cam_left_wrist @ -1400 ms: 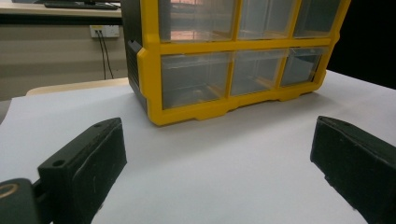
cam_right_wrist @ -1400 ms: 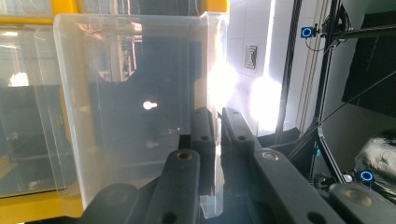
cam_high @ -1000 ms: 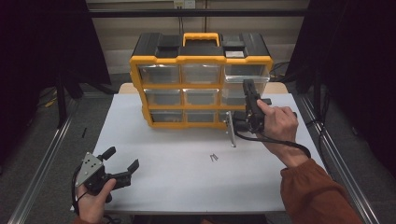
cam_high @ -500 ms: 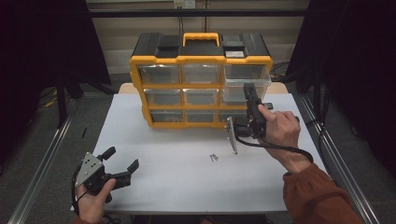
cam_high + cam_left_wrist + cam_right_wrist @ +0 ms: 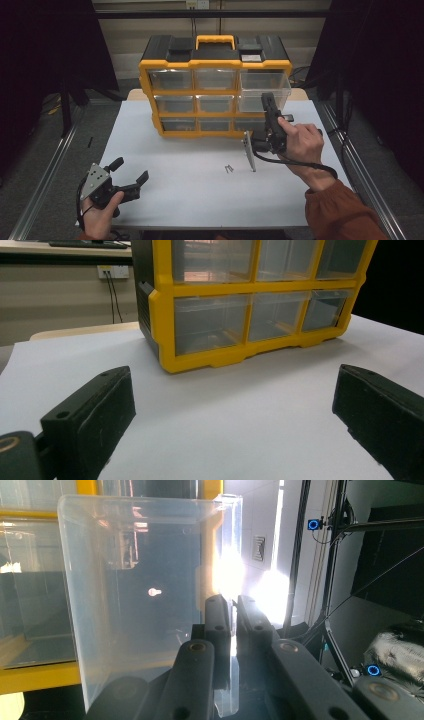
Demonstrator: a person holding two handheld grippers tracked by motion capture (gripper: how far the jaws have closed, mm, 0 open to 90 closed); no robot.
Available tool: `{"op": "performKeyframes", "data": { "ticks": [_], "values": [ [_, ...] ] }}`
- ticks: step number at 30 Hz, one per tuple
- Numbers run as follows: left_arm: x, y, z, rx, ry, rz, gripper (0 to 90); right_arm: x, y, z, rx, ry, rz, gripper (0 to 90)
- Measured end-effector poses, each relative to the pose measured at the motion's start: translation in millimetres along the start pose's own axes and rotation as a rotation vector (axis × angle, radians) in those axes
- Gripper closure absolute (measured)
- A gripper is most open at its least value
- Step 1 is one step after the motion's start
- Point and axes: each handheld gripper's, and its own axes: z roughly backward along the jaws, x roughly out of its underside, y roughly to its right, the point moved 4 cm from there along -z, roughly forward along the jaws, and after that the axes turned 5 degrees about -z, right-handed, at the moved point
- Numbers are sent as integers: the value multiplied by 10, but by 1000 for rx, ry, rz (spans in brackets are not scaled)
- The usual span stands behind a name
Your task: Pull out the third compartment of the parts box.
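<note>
A yellow and black drawer cabinet point(image 5: 216, 64) stands at the back of the white table point(image 5: 200, 195). Its clear top right drawer point(image 5: 264, 86) is pulled out toward me. My right gripper point(image 5: 270, 107) is turned on its side and shut on that drawer's wall. In the right gripper view the jaws point(image 5: 232, 611) pinch the thin clear wall of the drawer point(image 5: 140, 580). My left gripper point(image 5: 131, 173) rests open at the table's near left corner, holding nothing. Its view looks between the spread jaws point(image 5: 230, 410) at the cabinet point(image 5: 165, 315).
Two small screws point(image 5: 228, 168) lie on the table in front of the cabinet, left of my right hand. Metal rails point(image 5: 45, 180) run along both sides of the table. The other drawers sit closed in the cabinet.
My right hand has shifted slightly toward me, still gripping the clear drawer. The left gripper has stayed where it was.
</note>
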Motion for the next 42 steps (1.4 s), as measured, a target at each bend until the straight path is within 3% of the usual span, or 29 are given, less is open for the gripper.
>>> {"op": "performKeyframes", "data": {
  "ticks": [27,35,42],
  "values": [
    [5,-5,0,-1,-3,4,34,-27,10,110,11,11,-6,840],
    [7,-7,0,0,-5,4,33,-3,26,78,-15,6,-52,818],
    [7,-7,-2,-1,-3,8,34,11,25,56,-31,8,-83,720]
  ]
}}
